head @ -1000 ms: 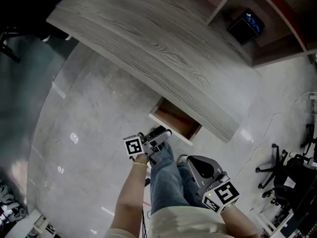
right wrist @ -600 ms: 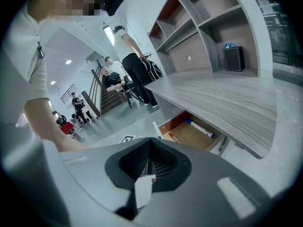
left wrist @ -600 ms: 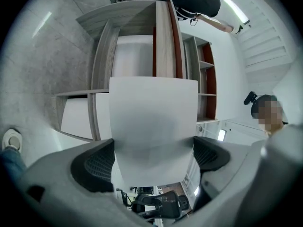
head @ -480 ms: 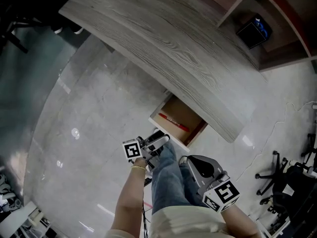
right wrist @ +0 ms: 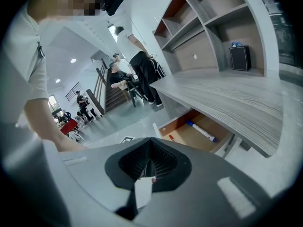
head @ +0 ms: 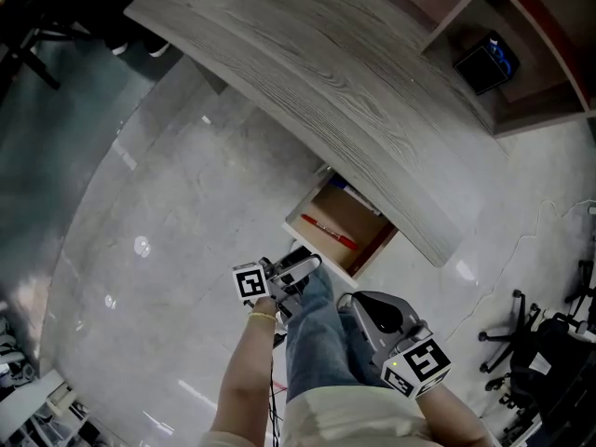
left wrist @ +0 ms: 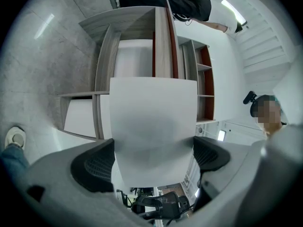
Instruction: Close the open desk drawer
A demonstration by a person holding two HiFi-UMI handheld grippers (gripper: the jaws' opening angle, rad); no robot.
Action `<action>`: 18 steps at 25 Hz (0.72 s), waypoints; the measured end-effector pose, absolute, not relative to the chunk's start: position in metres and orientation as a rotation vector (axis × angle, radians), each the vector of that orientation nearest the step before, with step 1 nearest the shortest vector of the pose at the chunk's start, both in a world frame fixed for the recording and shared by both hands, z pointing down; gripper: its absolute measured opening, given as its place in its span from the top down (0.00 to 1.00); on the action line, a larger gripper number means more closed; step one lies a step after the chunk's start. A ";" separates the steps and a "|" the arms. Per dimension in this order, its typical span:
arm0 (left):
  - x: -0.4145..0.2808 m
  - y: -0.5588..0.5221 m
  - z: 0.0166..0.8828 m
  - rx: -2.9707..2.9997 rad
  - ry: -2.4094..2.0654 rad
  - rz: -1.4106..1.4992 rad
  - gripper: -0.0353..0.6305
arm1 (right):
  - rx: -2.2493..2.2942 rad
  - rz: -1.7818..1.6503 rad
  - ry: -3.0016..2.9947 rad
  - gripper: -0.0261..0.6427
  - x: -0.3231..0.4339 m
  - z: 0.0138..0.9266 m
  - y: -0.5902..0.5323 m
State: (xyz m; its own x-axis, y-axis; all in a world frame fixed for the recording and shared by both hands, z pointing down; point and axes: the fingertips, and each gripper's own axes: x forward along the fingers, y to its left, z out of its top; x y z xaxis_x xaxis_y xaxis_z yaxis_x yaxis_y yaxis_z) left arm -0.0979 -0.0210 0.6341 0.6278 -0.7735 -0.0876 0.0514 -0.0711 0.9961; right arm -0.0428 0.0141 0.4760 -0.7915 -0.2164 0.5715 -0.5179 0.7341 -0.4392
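The wooden desk drawer (head: 352,220) stands pulled out from under the grey desk top (head: 326,91). Inside lie a red pen (head: 328,230) and a blue marker (head: 358,196). My left gripper (head: 303,266) points level at the drawer's white front (left wrist: 154,126); that panel fills the gap between its wide-set pads (left wrist: 97,162), which touch it on both sides. My right gripper (head: 358,307) hangs back beside my leg, shut and holding nothing. The right gripper view shows its pads (right wrist: 150,162) closed together, with the drawer (right wrist: 189,138) and marker (right wrist: 201,130) beyond.
A black box (head: 482,61) sits on a shelf behind the desk. Office chairs (head: 531,343) stand on the pale floor at right. My jeans leg (head: 317,343) is between the grippers. People (right wrist: 142,70) stand near stairs in the background.
The drawer has come further out from under the desk, moving with the left gripper; more of its inside and the blue marker now show. The right gripper has stayed put.
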 end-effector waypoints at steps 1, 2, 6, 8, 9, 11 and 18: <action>-0.099 -0.019 0.635 1.499 -0.638 -0.759 0.17 | 0.555 0.821 -2.443 0.95 -0.043 0.476 0.015; -0.100 -0.017 0.636 1.499 -0.643 -0.754 0.17 | 0.553 0.820 -2.443 0.95 -0.043 0.476 0.016; -0.105 -0.011 0.639 1.471 -0.650 -0.762 0.17 | 0.547 0.819 -2.444 0.95 -0.044 0.477 0.019; -0.107 -0.010 0.635 1.468 -0.650 -0.780 0.17 | 0.545 0.819 -2.445 0.95 -0.045 0.477 0.021; -0.108 -0.010 0.632 1.476 -0.653 -0.788 0.17 | 0.544 0.819 -2.445 0.95 -0.045 0.477 0.022; -0.110 -0.010 0.631 1.488 -0.663 -0.794 0.17 | 0.542 0.818 -2.445 0.95 -0.045 0.478 0.022; -0.110 -0.005 0.636 1.470 -0.668 -0.801 0.17 | 0.533 0.813 -2.449 0.95 -0.045 0.478 0.027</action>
State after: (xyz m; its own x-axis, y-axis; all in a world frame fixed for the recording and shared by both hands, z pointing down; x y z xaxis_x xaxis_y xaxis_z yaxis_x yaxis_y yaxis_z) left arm -0.1103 -0.0054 0.6358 0.5880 -0.8044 -0.0847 0.0609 -0.0604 0.9963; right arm -0.0449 0.0269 0.4776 -0.7978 -0.2027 0.5678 -0.5020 0.7449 -0.4394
